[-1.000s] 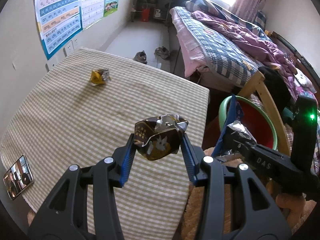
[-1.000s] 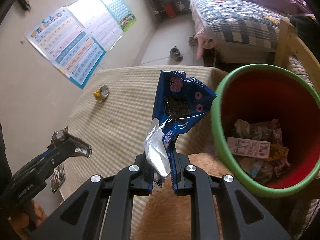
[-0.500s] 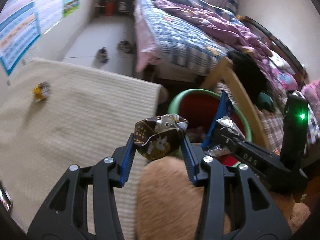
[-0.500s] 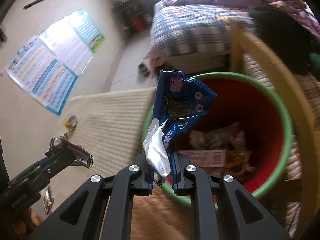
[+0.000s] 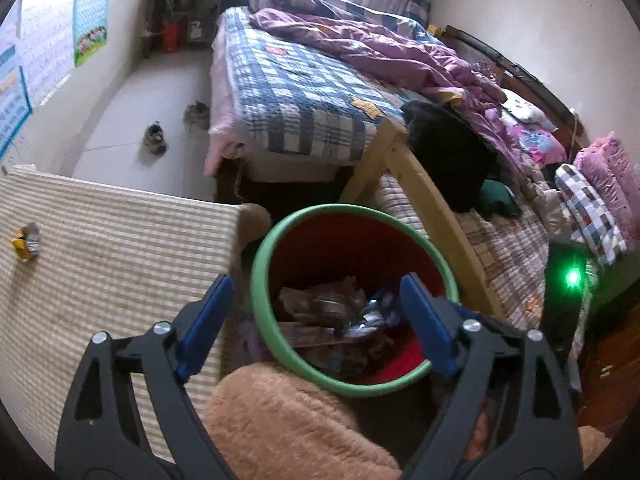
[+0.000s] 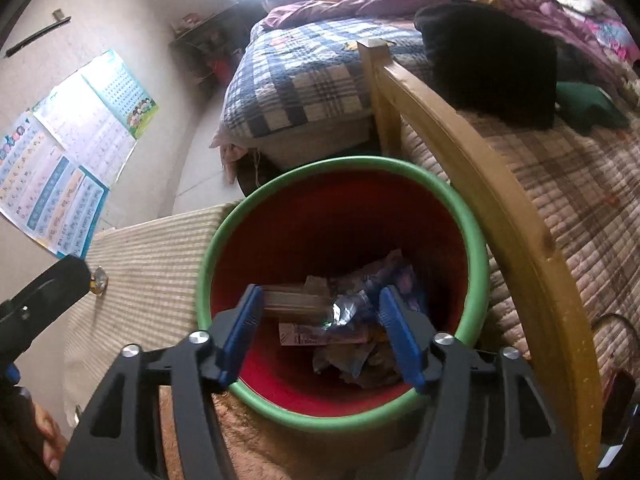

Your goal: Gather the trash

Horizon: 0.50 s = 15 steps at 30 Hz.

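My left gripper [image 5: 316, 312] and right gripper [image 6: 320, 332] have just sprung wide, empty; both wrappers dropped into the bin [image 6: 344, 168]. One yellow wrapper [image 5: 25, 242] remains on the table at nine o'clock.

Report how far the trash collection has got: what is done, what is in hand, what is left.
Done: the red bin with the green rim already holds a heap of crumpled wrappers and paper. In hand: nothing; the left gripper and right gripper both hang over the bin, jaws just opened and empty. Left: one small crumpled yellow and silver wrapper lies on the beige striped tablecloth.
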Tool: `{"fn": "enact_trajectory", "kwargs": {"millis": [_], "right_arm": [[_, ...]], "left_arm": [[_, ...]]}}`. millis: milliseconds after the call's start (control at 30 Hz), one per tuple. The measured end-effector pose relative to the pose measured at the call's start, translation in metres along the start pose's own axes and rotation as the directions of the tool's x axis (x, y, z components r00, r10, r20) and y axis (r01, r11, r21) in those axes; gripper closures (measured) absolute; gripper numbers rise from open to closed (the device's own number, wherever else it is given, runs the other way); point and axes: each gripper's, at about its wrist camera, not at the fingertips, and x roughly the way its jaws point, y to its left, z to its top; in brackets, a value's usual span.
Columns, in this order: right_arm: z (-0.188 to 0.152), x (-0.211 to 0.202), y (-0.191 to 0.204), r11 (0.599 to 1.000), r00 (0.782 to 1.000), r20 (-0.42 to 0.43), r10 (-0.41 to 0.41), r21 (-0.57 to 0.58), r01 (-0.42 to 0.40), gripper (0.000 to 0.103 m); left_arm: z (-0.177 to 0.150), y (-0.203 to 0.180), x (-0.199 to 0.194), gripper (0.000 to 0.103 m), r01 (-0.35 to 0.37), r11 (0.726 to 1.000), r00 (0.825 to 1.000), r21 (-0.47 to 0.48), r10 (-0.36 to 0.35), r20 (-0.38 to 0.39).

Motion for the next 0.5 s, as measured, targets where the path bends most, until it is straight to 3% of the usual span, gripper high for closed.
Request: {"fn": "enact_trajectory", "kwargs": {"millis": [133,233,300,367,400,433,500], "right_arm": [[-0.001,-0.003,0.017,0.999,1.0,0.03,0.007,-0.053,-0.006,0.029],[-0.008,-0.011,0.04,0.992,0.995,0.082,0.048,-0.122,-0.038,0.025],[-0.011,-0.017,0.054,0.987,0.989,0.126,0.081,-0.15,-0.062,0.017],[-0.015,-0.032,0.072,0.978,0.968,0.216,0.127,-0.189,-0.086,0.013],[-0.017,-0.039,0.08,0.974,0.956,0.258,0.142,-0.209,-0.088,0.012],[-0.018,-0.046,0.088,0.969,0.942,0.298,0.156,-0.23,-0.088,0.01],[-0.024,-0.067,0.106,0.951,0.893,0.401,0.204,-0.297,-0.084,0.007]], "left_arm": [[-0.009,0.02,-0.032,0.007,-0.077,0.996,0.991,-0.034,0.08,0.107],[-0.017,0.039,-0.064,0.006,-0.157,0.984,0.962,-0.082,0.171,0.211],[-0.022,0.049,-0.085,0.006,-0.223,0.969,0.932,-0.104,0.243,0.269],[-0.025,0.057,-0.104,0.006,-0.289,0.95,0.893,-0.117,0.311,0.324],[-0.027,0.059,-0.116,0.006,-0.333,0.935,0.865,-0.12,0.354,0.357],[-0.029,0.06,-0.126,0.006,-0.365,0.923,0.839,-0.12,0.382,0.387],[-0.03,0.063,-0.141,0.006,-0.409,0.903,0.793,-0.132,0.423,0.438]]}}
